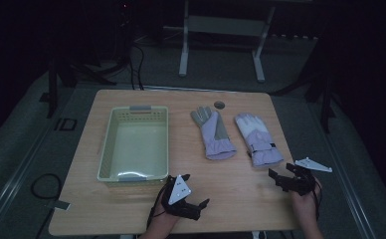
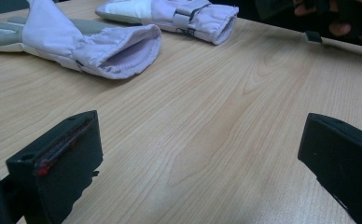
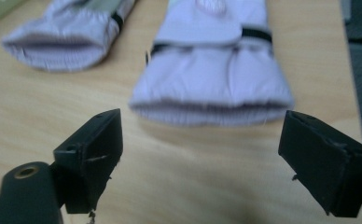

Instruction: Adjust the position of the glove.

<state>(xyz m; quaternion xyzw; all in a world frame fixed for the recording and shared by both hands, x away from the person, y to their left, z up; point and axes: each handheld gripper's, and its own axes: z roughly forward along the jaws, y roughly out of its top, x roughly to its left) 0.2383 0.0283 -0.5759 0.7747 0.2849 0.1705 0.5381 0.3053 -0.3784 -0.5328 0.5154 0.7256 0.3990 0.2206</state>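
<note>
Two lilac winter gloves lie flat on the wooden table [image 1: 231, 199], cuffs toward me. The left glove [image 1: 214, 135] [image 2: 100, 46] [image 3: 62, 42] shows a grey palm. The right glove [image 1: 258, 142] [image 2: 184, 16] [image 3: 212, 70] has a white back and a black strap. My left gripper [image 1: 196, 191] [image 2: 200, 154] rests low near the front edge, open, with bare wood between its jaws and the gloves' cuffs ahead. Just short of the strapped glove's cuff, my right gripper [image 1: 280, 172] [image 3: 207, 154] is open and holds nothing.
A pale green plastic basket [image 1: 104, 149] stands empty on the table's left half. A small round grommet [image 1: 219, 104] sits near the far edge. Beyond the table stands a white metal frame [image 1: 183, 55]; a cable [image 1: 44, 184] loops on the floor at left.
</note>
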